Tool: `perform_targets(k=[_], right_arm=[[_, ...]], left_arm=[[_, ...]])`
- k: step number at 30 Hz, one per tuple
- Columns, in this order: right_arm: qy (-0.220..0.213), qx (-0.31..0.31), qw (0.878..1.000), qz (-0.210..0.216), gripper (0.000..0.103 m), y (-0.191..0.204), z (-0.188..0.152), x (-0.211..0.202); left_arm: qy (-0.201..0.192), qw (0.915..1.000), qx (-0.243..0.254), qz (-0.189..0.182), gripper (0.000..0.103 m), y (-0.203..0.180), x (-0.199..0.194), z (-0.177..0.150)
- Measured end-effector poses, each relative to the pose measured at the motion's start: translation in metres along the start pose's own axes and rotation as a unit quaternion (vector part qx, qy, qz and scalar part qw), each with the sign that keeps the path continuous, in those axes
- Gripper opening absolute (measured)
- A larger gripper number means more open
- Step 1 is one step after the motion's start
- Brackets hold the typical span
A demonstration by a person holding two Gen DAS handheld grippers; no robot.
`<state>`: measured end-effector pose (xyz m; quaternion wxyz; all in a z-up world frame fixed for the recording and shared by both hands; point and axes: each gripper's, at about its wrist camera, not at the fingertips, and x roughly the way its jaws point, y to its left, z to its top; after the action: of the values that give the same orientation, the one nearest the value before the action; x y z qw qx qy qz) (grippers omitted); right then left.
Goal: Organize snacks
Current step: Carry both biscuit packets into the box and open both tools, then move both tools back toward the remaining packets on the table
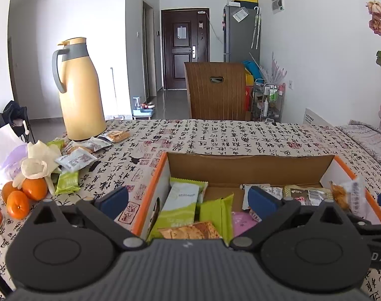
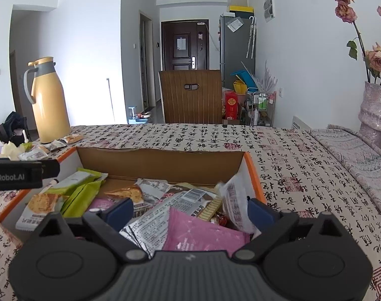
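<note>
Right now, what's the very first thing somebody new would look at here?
Probably the open cardboard box in the middle of the table, stuffed with colourful snack packets. Next, the tall yellow thermos jug standing at the far left, with loose snacks and oranges in front of it.

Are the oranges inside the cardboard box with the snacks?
No, the three round oranges sit on the patterned tablecloth to the left of the orange-edged cardboard box, outside it.
</note>
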<state>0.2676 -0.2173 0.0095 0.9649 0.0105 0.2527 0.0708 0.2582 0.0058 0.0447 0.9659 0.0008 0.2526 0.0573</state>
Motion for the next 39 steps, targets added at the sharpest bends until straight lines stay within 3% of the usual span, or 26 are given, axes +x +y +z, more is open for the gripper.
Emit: perform_targets(k=[19,25,39], right_arm=[[-0.027,0.003,1.000,0.012,0.103,-0.001,-0.013,-0.059],[-0.032,0.001,0.999,0.022,0.103,0.005,-0.025,-0.083],[-0.029,-0.003,0.999,0.042,0.103,0.034,-0.066,-0.137]], left_arm=[[-0.018,0.9990,-0.034,-0.023,0.103,0.026,-0.054,-0.017],[-0.017,0.9981,-0.053,-0.025,0.103,0.042,-0.079,-0.035],[0.009,0.9984,-0.041,-0.037,0.103,0.065,-0.127,-0.092]])
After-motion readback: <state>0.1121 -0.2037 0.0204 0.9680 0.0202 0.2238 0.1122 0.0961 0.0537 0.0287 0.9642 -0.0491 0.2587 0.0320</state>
